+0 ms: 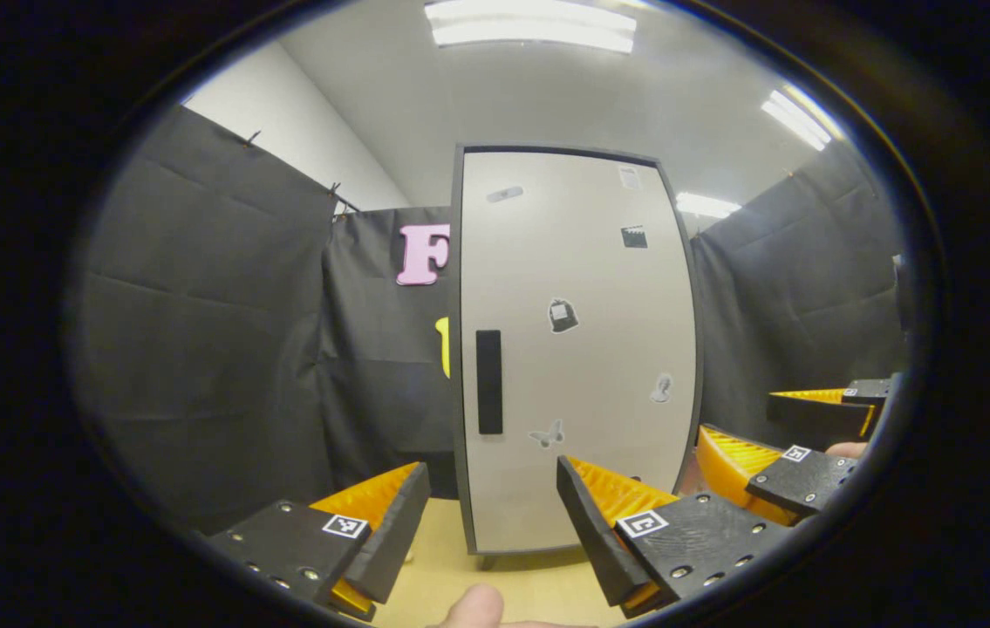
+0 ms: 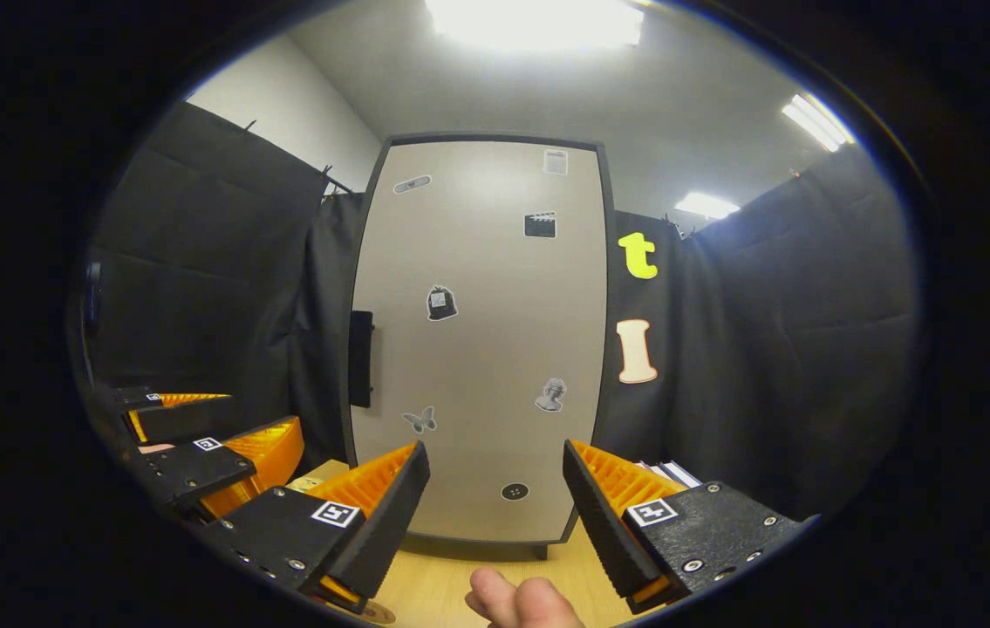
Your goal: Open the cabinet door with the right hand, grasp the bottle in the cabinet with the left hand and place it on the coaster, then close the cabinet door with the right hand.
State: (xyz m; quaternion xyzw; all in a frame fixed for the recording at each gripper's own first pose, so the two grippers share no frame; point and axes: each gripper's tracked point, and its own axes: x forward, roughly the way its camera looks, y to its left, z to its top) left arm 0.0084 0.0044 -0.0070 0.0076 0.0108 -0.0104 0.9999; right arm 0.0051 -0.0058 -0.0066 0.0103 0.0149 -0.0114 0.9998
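Right gripper (image 2: 495, 488), jaws wide and empty, should reach left to the black handle (image 2: 361, 358) of the shut cabinet door (image 2: 477, 349).

the closed cabinet door (image 1: 577, 349) is faced near-on from low over the worktop (image 1: 447, 558) in both gripper views.

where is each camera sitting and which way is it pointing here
Left gripper view: rides the left gripper, facing the shut cabinet door and its handle; own open fingers and a fingertip below.
Right gripper view: rides the right gripper, facing that door from further right; own open fingers and a hand below.
Shared: the door, the wooden table, each other's gripper.
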